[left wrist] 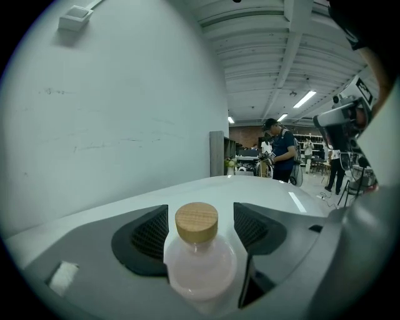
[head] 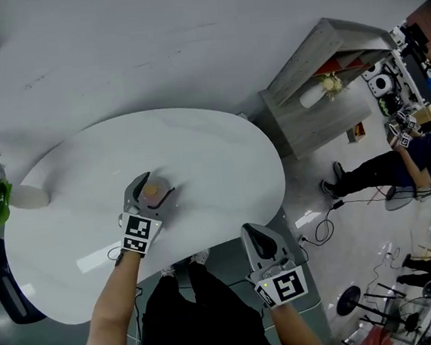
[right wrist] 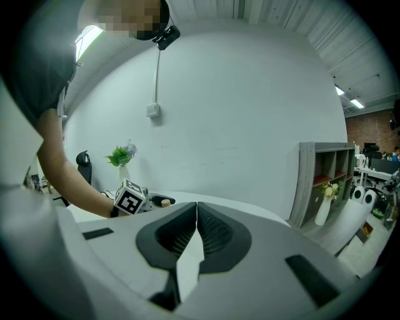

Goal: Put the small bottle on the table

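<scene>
Small bottle [left wrist: 201, 262] upright on the table [head: 221, 156], between the left gripper's [left wrist: 200, 220] wide-spread jaws, pads seemingly clear of it. Right gripper [right wrist: 195, 209] pinched shut, empty. Probably light, smooth, slippery, maybe breakable - best gripped across the round body, below the wooden cap [left wrist: 196, 222].

Left gripper [head: 156, 187]: jaws wide apart, pads clear of the small bottle [left wrist: 199, 265] standing between them — no grip. Left forearm [head: 110, 303] bare, reaching forward, gripper tilted slightly down. Right gripper [head: 252, 232]: jaws closed together, nothing between them — held back behind the left jaws, on the right forearm [head: 298, 333].
</scene>
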`<state>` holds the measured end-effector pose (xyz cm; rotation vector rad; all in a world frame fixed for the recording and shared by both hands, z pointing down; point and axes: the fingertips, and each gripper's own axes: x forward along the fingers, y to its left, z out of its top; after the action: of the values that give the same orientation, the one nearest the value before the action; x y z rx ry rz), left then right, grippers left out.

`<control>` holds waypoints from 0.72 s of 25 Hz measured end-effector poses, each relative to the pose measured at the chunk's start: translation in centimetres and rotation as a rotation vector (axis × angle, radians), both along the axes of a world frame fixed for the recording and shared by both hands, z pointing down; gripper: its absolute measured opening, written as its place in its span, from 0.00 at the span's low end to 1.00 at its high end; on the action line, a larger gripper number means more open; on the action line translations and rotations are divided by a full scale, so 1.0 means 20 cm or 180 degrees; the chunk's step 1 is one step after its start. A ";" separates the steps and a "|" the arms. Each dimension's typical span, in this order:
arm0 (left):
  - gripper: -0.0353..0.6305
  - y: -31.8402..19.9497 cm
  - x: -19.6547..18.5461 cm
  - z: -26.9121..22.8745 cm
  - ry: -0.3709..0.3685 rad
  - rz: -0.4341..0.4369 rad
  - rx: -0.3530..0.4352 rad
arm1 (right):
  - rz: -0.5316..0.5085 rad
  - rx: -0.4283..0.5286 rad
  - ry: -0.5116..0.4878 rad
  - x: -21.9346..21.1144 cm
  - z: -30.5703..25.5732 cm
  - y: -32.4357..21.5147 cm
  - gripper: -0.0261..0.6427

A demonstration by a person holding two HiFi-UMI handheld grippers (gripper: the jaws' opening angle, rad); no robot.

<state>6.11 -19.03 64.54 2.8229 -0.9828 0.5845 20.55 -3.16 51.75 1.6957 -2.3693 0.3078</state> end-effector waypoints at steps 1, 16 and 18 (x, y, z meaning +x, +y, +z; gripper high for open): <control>0.52 0.00 0.00 0.00 -0.0003 -0.0013 0.0008 | -0.0011 0.0010 -0.0002 0.00 -0.01 0.00 0.05; 0.53 0.02 -0.09 -0.14 -0.0104 -0.0198 0.0043 | -0.0194 0.0274 -0.0062 -0.05 -0.14 -0.02 0.05; 0.53 0.03 -0.10 -0.16 -0.0102 -0.0207 0.0045 | -0.0187 0.0295 -0.0073 -0.06 -0.14 -0.02 0.05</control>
<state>4.18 -18.52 61.40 2.7900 -1.0841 0.6197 19.39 -3.63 48.89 1.6662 -2.4807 0.2119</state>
